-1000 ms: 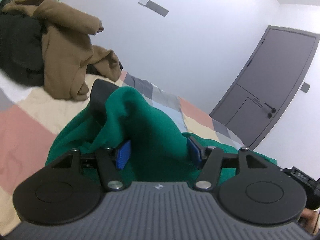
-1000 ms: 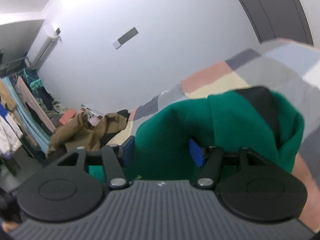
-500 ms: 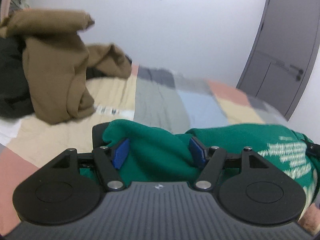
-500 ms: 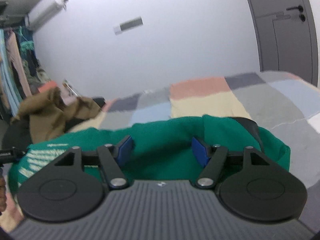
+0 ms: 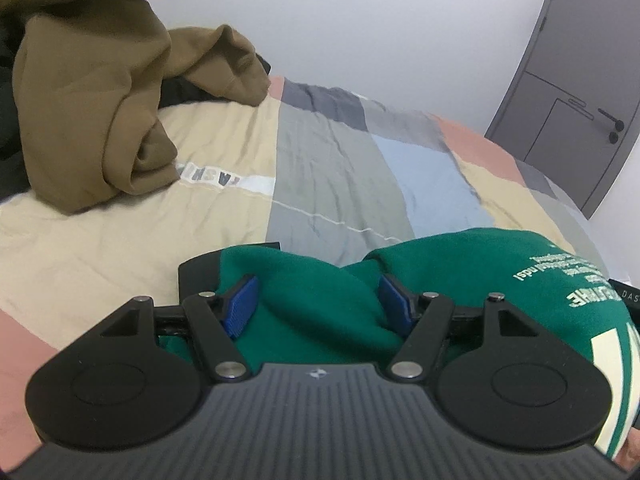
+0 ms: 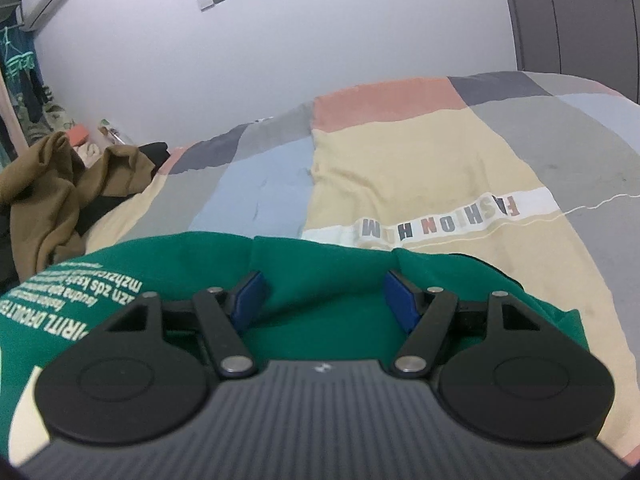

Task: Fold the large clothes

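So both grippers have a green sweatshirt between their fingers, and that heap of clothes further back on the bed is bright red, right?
Not quite: the heap is brown, with something black under it, not bright red. The left wrist view shows it plainly. The rest holds: the green sweatshirt bunches between the fingers of the left gripper and the right gripper, over the patchwork bed cover.

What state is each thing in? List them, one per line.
Green printed sweatshirt: bunched on the bed, between both grippers' pads.
Left gripper: open around green fabric.
Right gripper: open around green fabric.
Brown hooded sweatshirt: crumpled, unfolded heap.
Patchwork bedspread: spread flat, lightly wrinkled.
Grey door: shut.
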`<state>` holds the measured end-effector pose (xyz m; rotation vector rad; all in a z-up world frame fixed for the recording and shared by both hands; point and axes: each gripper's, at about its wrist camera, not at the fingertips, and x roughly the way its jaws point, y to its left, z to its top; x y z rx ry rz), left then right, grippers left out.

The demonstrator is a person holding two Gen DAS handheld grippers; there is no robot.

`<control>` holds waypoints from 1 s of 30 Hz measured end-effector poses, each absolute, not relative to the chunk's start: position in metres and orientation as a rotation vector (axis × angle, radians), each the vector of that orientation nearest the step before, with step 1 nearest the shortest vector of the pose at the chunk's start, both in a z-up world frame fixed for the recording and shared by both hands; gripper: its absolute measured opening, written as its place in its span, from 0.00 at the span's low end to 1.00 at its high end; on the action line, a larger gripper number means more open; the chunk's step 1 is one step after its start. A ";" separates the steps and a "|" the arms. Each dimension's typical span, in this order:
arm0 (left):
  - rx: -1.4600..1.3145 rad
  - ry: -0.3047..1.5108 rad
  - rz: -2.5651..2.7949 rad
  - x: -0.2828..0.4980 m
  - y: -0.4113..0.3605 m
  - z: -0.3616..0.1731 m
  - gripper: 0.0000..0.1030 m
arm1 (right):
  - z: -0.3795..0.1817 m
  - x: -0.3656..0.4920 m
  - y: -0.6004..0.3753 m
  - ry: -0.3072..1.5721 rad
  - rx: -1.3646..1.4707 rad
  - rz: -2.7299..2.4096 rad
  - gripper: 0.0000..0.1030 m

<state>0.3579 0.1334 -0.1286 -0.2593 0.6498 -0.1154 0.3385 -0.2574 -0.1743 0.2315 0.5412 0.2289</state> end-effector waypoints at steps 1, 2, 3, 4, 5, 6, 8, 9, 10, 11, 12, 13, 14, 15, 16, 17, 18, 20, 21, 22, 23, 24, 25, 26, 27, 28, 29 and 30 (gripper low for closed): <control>-0.255 0.643 -0.117 0.353 0.134 -0.124 0.69 | -0.174 0.336 -0.258 0.536 0.236 0.228 0.66; -0.257 0.636 -0.118 0.348 0.136 -0.120 0.70 | -0.172 0.332 -0.259 0.528 0.246 0.231 0.66; -0.264 0.628 -0.122 0.340 0.138 -0.114 0.70 | -0.169 0.326 -0.262 0.520 0.261 0.235 0.66; -0.275 0.622 -0.126 0.332 0.141 -0.108 0.70 | -0.166 0.321 -0.265 0.515 0.281 0.236 0.66; -0.283 0.617 -0.128 0.324 0.144 -0.101 0.70 | -0.162 0.312 -0.269 0.514 0.311 0.238 0.66; -0.288 0.612 -0.132 0.315 0.146 -0.094 0.70 | -0.158 0.304 -0.273 0.516 0.335 0.242 0.66; -0.300 0.595 -0.142 0.294 0.151 -0.080 0.71 | -0.147 0.285 -0.278 0.521 0.358 0.254 0.67; -0.317 0.590 -0.145 0.284 0.154 -0.074 0.72 | -0.141 0.275 -0.280 0.525 0.358 0.258 0.67; -0.344 0.591 -0.145 0.274 0.156 -0.069 0.72 | -0.137 0.265 -0.282 0.530 0.364 0.253 0.67; -0.374 0.600 -0.147 0.265 0.157 -0.066 0.73 | -0.133 0.254 -0.285 0.537 0.381 0.248 0.68; -0.399 0.618 -0.148 0.256 0.158 -0.065 0.73 | -0.130 0.244 -0.288 0.544 0.407 0.242 0.68; -0.418 0.638 -0.146 0.246 0.157 -0.064 0.73 | -0.128 0.236 -0.292 0.557 0.439 0.234 0.68; -0.432 0.661 -0.145 0.236 0.155 -0.063 0.73 | -0.127 0.226 -0.297 0.573 0.483 0.224 0.68; -0.444 0.676 -0.150 0.228 0.154 -0.064 0.73 | -0.128 0.217 -0.303 0.588 0.538 0.221 0.68; -0.477 0.695 -0.160 0.217 0.153 -0.066 0.74 | -0.129 0.209 -0.308 0.597 0.593 0.224 0.69; -0.514 0.712 -0.166 0.209 0.154 -0.071 0.76 | -0.132 0.200 -0.315 0.609 0.660 0.228 0.69; -0.569 0.740 -0.168 0.202 0.155 -0.077 0.76 | -0.137 0.192 -0.320 0.627 0.730 0.230 0.70; -0.677 0.782 -0.169 0.193 0.157 -0.093 0.76 | -0.153 0.181 -0.327 0.680 0.848 0.231 0.70; -0.735 0.801 -0.170 0.192 0.159 -0.102 0.76 | -0.162 0.177 -0.330 0.713 0.900 0.228 0.70; -0.793 0.827 -0.165 0.193 0.161 -0.113 0.76 | -0.173 0.174 -0.331 0.750 0.946 0.218 0.70; -0.829 0.844 -0.159 0.195 0.162 -0.120 0.76 | -0.182 0.173 -0.332 0.784 0.981 0.205 0.70; -0.866 0.859 -0.150 0.199 0.164 -0.128 0.76 | -0.191 0.174 -0.333 0.816 1.014 0.195 0.70; -0.904 0.869 -0.138 0.203 0.165 -0.136 0.76 | -0.198 0.177 -0.332 0.840 1.036 0.192 0.70; -0.939 0.869 -0.130 0.206 0.167 -0.143 0.76 | -0.203 0.181 -0.331 0.853 1.049 0.191 0.70; -0.971 0.864 -0.129 0.208 0.169 -0.148 0.76 | -0.205 0.186 -0.330 0.857 1.056 0.192 0.69; -0.992 0.858 -0.126 0.211 0.171 -0.151 0.76 | -0.207 0.190 -0.328 0.858 1.053 0.196 0.69; -1.000 0.851 -0.122 0.213 0.172 -0.154 0.75 | -0.207 0.196 -0.325 0.858 1.046 0.203 0.68; -1.003 0.843 -0.120 0.214 0.172 -0.155 0.75 | -0.207 0.200 -0.323 0.849 1.044 0.208 0.64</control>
